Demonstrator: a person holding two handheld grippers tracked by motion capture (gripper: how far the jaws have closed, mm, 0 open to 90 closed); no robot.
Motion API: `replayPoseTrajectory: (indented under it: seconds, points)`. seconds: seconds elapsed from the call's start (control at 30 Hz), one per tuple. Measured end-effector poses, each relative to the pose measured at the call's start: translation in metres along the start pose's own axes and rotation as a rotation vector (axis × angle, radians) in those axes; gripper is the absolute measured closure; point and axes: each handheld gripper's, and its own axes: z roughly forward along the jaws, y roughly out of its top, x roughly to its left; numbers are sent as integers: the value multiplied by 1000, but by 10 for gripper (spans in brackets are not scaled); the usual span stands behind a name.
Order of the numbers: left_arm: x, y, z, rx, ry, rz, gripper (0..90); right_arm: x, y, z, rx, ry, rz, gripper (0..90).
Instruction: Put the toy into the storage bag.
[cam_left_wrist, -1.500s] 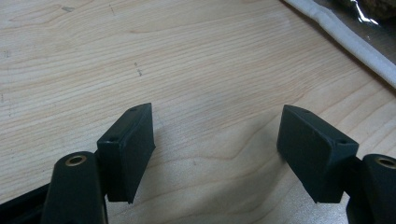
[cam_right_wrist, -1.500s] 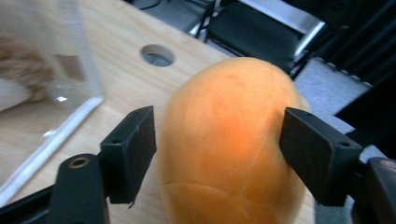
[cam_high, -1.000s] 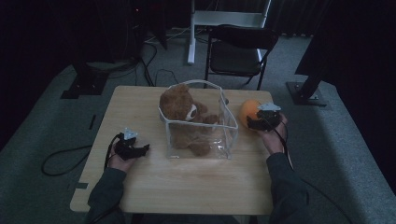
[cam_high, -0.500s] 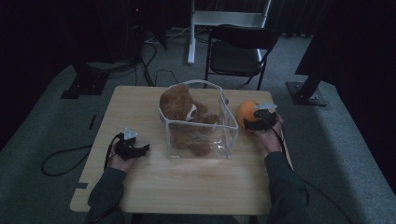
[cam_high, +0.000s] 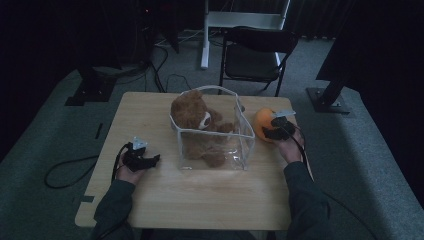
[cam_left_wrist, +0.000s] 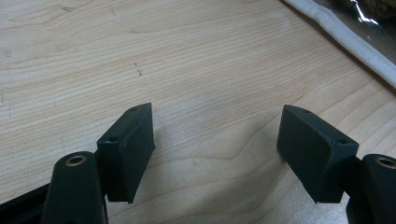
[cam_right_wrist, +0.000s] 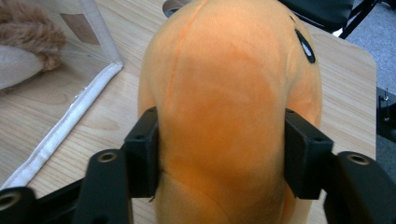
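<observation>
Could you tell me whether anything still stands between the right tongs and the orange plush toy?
No. The right tongs have just been closing, and both pads already press the sides of the orange plush, which stands on the table beside the clear bag.

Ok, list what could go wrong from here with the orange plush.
The right gripper has just been closing on the orange plush toy; it's soft, so it may squash and slip out when lifted. The clear bag already holds a teddy bear, so room looks tight, and its floppy rim could catch the toy.
</observation>
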Motion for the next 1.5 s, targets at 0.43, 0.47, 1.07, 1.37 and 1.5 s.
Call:
replayPoseTrajectory:
  seconds: [0.43, 0.47, 1.07, 1.37, 1.5]
  points:
    - [0, 0, 0, 0, 0, 0, 278, -1, -3, -8, -26, 14, -21, 492]
    - [0, 0, 0, 0, 0, 0, 278, 0, -2, -9, -29, 15, -25, 493]
    - [0, 0, 0, 0, 0, 0, 278, 6, 2, -17, -75, 26, -32, 503]
    - [0, 0, 0, 0, 0, 0, 278, 7, 6, -24, -92, 34, -27, 502]
    - [0, 0, 0, 0, 0, 0, 278, 7, 9, -26, -90, 41, -41, 501]
